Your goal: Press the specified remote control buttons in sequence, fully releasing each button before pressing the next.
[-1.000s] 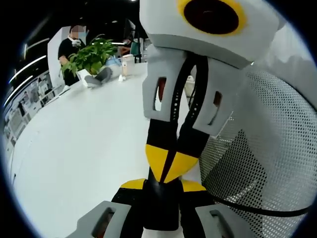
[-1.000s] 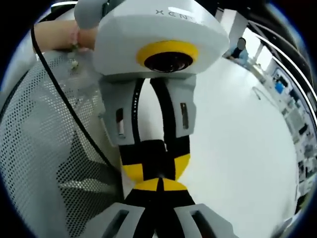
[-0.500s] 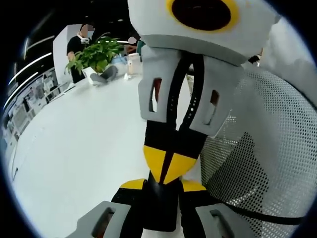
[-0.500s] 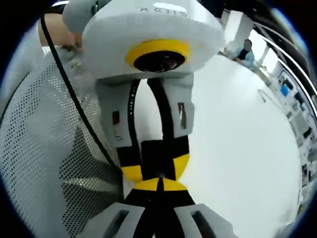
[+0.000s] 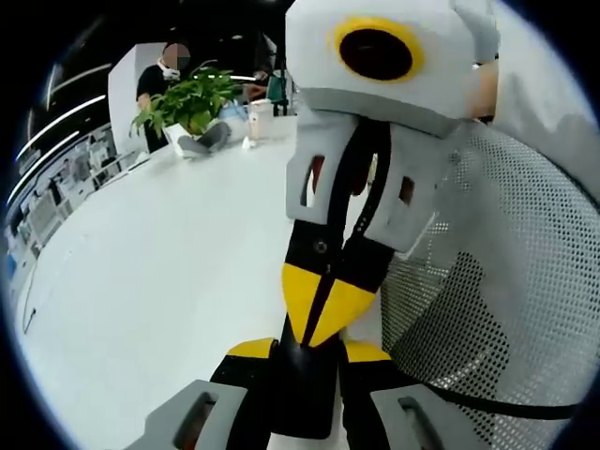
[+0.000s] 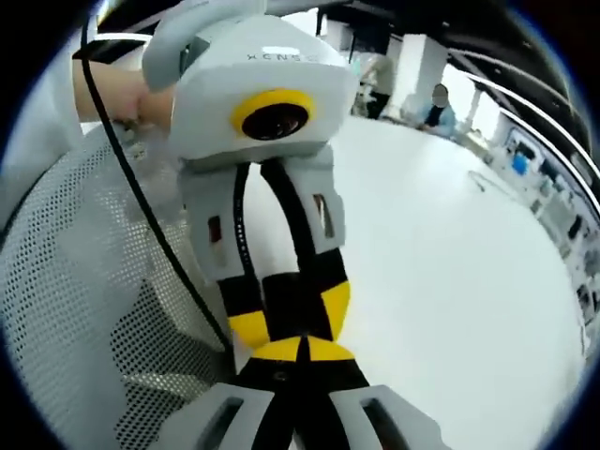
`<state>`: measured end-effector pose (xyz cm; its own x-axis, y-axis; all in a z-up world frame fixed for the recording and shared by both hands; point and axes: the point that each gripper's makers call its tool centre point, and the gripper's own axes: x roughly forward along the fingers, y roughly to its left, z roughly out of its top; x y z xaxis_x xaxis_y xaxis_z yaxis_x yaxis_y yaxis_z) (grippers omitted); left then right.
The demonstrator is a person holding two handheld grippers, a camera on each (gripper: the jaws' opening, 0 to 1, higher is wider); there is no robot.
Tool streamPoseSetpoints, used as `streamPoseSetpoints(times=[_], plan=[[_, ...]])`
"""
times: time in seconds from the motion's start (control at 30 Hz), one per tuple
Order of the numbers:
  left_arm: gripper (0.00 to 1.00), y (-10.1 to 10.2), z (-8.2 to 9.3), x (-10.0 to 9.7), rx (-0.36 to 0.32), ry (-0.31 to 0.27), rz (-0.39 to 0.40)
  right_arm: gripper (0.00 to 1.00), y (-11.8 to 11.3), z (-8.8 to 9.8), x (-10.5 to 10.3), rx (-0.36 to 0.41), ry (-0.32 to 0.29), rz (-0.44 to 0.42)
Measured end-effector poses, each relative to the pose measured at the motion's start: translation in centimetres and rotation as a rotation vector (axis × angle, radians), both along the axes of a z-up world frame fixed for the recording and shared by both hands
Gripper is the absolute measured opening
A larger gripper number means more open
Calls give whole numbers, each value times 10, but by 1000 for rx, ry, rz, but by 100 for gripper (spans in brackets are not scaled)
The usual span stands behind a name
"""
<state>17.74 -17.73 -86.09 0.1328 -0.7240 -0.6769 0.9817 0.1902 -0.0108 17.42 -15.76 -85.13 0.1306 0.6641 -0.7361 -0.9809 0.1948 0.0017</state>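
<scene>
White table (image 5: 159, 272) spreads wide beneath both grippers, and no remote control can be made out on it in either view. Perforated mesh sleeve (image 5: 525, 272) of a person covers the side beside the grippers. In the left gripper view, the left gripper (image 5: 309, 352) has its jaws closed, tips touching the right gripper (image 5: 319, 305), whose yellow tips are also pressed together, holding nothing. Far back on the table stands a potted plant (image 5: 187, 103), with a small bottle (image 5: 253, 122) near it.
</scene>
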Motion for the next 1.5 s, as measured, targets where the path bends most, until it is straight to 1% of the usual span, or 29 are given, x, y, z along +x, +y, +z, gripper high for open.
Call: streamPoseSetpoints(times=[0.07,0.1,0.2,0.23,0.27,0.47,0.57,0.77,0.83,1.0,1.1,1.23,1.5], plan=[[25,0,0,-1,-1,-1,1,0,0,1,0,28,44,-41],[25,-1,0,-1,-1,-1,-1,0,-1,1,0,35,54,-54],[25,-1,0,-2,2,-3,-2,0,-1,1,-2,24,35,-27],[25,-1,0,-2,2,-1,0,0,0,1,-2,13,16,-5],[25,-1,1,-2,1,-2,0,0,0,1,-3,9,11,3],[25,-1,1,-2,0,-1,1,0,-3,2,-3,17,27,3],[25,-1,1,-2,3,-1,0,0,-4,2,-6,13,28,19],[25,-1,1,-2,2,-1,0,6,-6,3,-12,5,14,50],[25,-1,0,-2,1,1,0,8,-9,2,-14,-8,-5,76],[25,-1,0,-2,1,2,2,10,-17,1,-13,-29,-12,64],[25,-1,0,-2,1,3,4,11,-22,2,-12,-26,1,59],[25,-1,0,-2,1,4,5,11,-27,1,-10,-33,3,46],[25,-1,0,-1,4,5,7,15,-35,0,-6,-48,-5,26]])
